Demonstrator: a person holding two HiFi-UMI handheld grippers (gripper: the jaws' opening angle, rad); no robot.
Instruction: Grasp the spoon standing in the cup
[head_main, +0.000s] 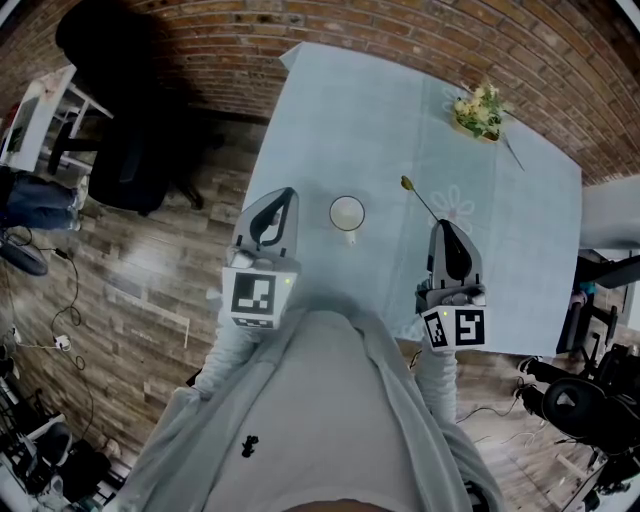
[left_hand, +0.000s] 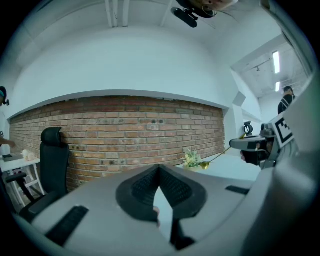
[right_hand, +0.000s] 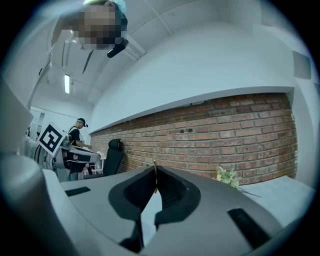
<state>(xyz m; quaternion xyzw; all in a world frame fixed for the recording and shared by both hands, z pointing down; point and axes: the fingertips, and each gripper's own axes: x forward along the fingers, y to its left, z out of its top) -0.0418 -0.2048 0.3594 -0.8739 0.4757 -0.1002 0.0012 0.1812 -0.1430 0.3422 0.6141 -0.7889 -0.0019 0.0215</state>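
A white cup (head_main: 347, 213) stands empty on the pale blue tablecloth (head_main: 340, 110), between my two grippers. The thin golden spoon (head_main: 417, 199) is out of the cup and held in the air; my right gripper (head_main: 441, 224) is shut on its handle, with the bowl pointing away to the upper left. In the right gripper view the handle shows as a thin sliver (right_hand: 155, 179) pinched between the closed jaws of my right gripper (right_hand: 155, 170). My left gripper (head_main: 285, 192) hovers left of the cup with its jaws together on nothing, as its own view also shows (left_hand: 159, 168).
A small bunch of flowers (head_main: 478, 112) lies at the table's far right. A black office chair (head_main: 120, 150) stands on the wooden floor to the left of the table. A brick wall (head_main: 400, 40) runs behind the far edge. Dark equipment (head_main: 585, 400) stands at right.
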